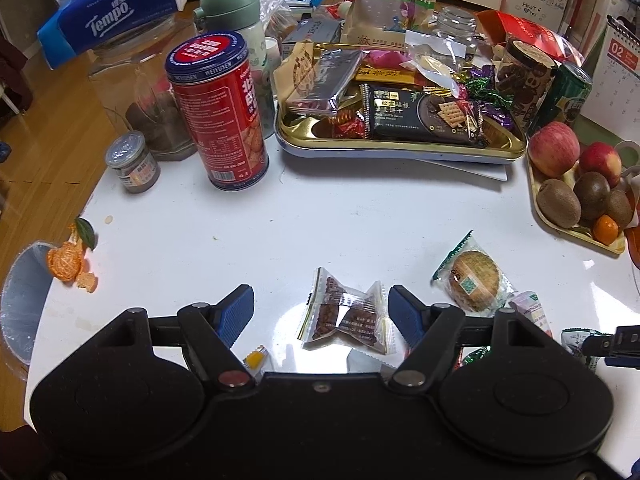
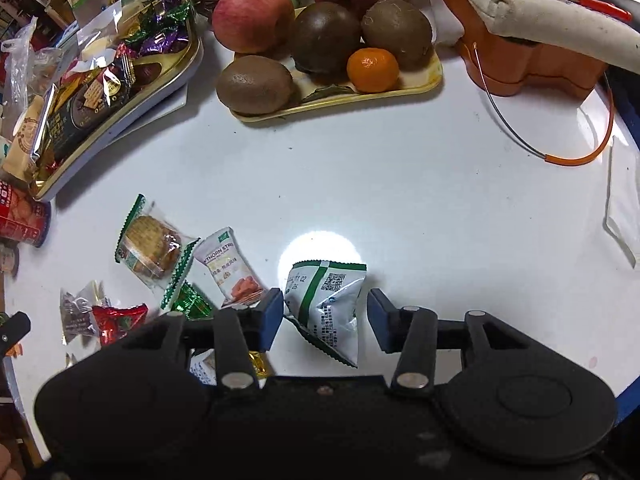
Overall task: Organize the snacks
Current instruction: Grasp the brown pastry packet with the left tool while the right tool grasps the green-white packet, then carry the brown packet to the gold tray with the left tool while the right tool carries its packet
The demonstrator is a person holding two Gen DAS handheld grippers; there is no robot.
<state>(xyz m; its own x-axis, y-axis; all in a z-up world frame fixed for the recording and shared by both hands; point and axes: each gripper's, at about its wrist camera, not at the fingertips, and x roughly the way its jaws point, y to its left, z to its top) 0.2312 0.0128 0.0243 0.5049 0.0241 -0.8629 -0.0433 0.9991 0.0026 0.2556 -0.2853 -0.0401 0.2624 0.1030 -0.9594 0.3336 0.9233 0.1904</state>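
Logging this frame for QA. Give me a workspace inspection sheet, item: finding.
Surface: white table, glossy, lamp glare near the middle.
Job's things: gold tray heaped with snacks; loose on the table a brown snack packet, a wrapped cookie, a hawthorn strip packet and a white-green pouch.
Clutter: red biscuit tin, tissue pack, small jar, orange peel, fruit tray with apples, kiwis and a mandarin.
Grippers: left tongs open, straddling the brown snack packet; right tongs open around the white-green pouch, one pad near its edge, the other apart.
Cables: nothing seen.
Surroundings: wooden floor at left, calendar at back.
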